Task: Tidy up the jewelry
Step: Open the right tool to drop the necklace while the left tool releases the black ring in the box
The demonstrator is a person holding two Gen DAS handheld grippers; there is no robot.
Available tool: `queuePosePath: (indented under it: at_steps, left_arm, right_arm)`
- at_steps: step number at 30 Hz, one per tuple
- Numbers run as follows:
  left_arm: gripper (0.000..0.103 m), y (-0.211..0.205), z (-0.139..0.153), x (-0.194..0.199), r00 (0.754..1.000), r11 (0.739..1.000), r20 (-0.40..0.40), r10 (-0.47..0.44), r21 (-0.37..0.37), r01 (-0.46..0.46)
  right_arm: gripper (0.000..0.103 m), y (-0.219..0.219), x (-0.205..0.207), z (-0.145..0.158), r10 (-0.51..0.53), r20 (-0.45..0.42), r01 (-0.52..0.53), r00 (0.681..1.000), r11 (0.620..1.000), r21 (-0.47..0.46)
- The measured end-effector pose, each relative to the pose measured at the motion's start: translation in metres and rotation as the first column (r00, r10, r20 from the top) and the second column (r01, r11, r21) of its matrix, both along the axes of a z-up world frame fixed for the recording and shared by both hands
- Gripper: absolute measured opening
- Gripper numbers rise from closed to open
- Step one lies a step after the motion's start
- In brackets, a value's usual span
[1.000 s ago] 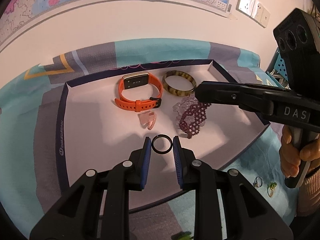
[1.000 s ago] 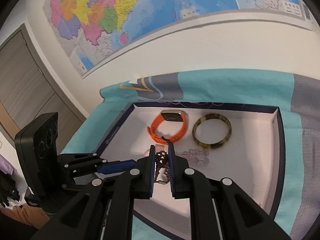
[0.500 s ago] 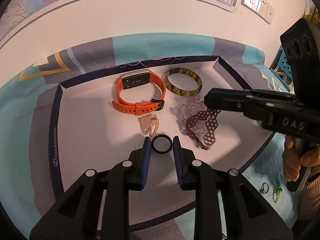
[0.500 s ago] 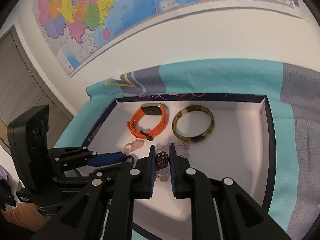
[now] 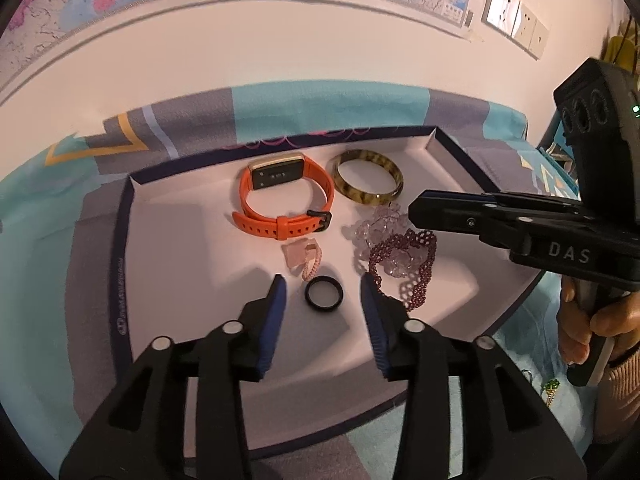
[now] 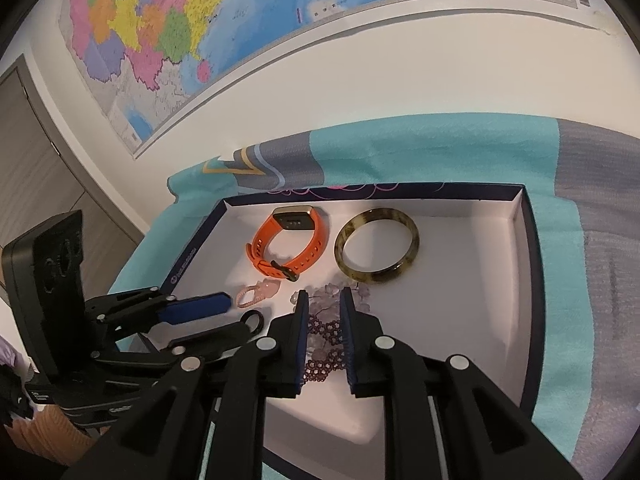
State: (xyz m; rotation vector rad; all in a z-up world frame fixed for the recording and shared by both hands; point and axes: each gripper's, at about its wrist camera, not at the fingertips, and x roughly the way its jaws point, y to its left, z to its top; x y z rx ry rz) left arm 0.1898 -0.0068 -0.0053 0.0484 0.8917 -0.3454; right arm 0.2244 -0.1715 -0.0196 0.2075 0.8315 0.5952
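The left gripper [image 5: 322,294] is opening its jaws: a second ago they were sitting close on either side of the black ring [image 5: 323,294], and now they are standing well apart with the ring lying loose between them, touching neither pad. The ring is resting flat on the white floor of the tray [image 5: 168,240], near the front edge, just below the small pink piece [image 5: 303,257]. It is a plain, dark, thin band.

The right gripper [image 6: 323,336] is opening slightly too, though its jaws are still narrow. The dark purple beaded bracelet [image 6: 322,344] is lying between its pads; earlier it was pinched and hanging a little off the tray, and now it is lying spread on the tray floor over the clear crystal bracelet [image 5: 370,230]. I cannot tell whether the pads are still pressing on the beads.

Further back in the tray, the orange watch [image 5: 285,204] and the mottled brown bangle [image 5: 368,182] are sitting side by side, unmoved. The tray is resting on a teal and grey cloth [image 5: 320,104]. A hand [image 5: 592,328] is gripping the right gripper's handle.
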Motion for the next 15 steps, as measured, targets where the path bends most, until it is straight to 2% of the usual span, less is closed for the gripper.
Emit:
queuePosePath:
  at_steps: [8, 15]
  left_arm:
    - [0.048, 0.010, 0.026, -0.034, 0.996, 1.000, 0.089, -0.009, -0.025, 0.011]
    - [0.048, 0.022, 0.034, -0.072, 0.993, 0.997, 0.110, -0.036, -0.062, 0.043]
  right_arm:
    - [0.025, -0.002, -0.017, 0.014, 0.016, 0.036, -0.017, 0.999, 1.000, 0.000]
    - [0.029, -0.007, -0.050, 0.027, 0.055, 0.077, -0.053, 0.995, 0.998, -0.019]
